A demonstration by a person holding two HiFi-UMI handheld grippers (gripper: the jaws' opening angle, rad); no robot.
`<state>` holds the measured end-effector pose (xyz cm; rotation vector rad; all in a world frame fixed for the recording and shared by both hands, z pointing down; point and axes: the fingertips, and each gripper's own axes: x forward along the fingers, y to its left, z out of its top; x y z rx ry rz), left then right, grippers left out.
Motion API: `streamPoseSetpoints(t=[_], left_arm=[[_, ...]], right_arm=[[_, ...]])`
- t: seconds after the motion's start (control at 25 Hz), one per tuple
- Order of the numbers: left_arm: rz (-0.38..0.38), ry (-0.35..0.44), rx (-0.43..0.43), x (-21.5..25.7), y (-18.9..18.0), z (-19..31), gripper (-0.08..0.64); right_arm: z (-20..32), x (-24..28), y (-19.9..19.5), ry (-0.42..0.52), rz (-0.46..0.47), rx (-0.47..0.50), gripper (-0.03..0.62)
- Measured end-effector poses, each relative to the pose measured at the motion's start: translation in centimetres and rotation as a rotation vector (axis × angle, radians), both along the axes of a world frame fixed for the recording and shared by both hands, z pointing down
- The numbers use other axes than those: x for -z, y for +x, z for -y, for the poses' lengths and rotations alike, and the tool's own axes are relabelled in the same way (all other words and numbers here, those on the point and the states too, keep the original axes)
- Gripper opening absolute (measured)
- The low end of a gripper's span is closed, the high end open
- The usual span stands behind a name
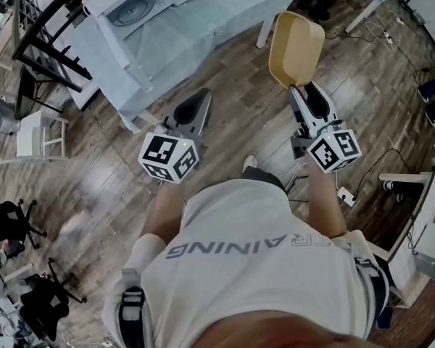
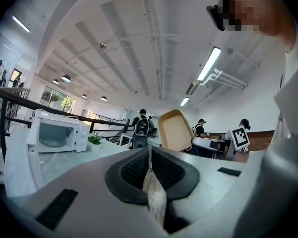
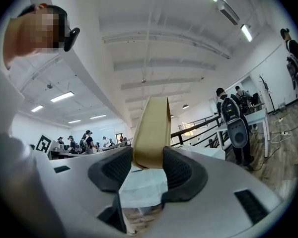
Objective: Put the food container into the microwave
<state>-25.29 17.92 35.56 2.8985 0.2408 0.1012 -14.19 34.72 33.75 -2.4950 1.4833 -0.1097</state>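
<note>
Head view has the tan food container (image 1: 296,48) up in the air above the wood floor (image 1: 235,125), tipped on edge. Your right gripper (image 1: 299,88) is clamped on its near rim, both pads pressing the wall between them. Your left gripper (image 1: 201,100) rides alongside, well apart from it, jaws pressed together with nothing between. Ahead to the left, the white microwave (image 1: 139,2) sits on the cloth-covered table (image 1: 225,9), well away from the container.
</note>
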Motion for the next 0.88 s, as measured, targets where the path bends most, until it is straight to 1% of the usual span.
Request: streamPoseSetpoints(t=[0.24,0.56,0.72,0.88], left_arm=[[0.004,0.005,0.025,0.3,4.8,-0.6,0.048],[0.007,0.017,0.086,0.2,10.7,-2.3,0.048],[0.022,0.012,0.124,-0.8,12.8,-3.1,0.048],[0.039,0.014,0.139,-1.7,14.4,-3.4,0.048]], right_arm=[[-0.3,0.2,5.1,0.004,0.002,0.036,0.212],[-1.3,0.0,11.9,0.015,0.005,0.102,0.212],[-1.9,-1.0,14.7,0.01,0.018,0.133,0.212],[-2.1,-2.1,16.6,0.015,0.038,0.145,0.212]])
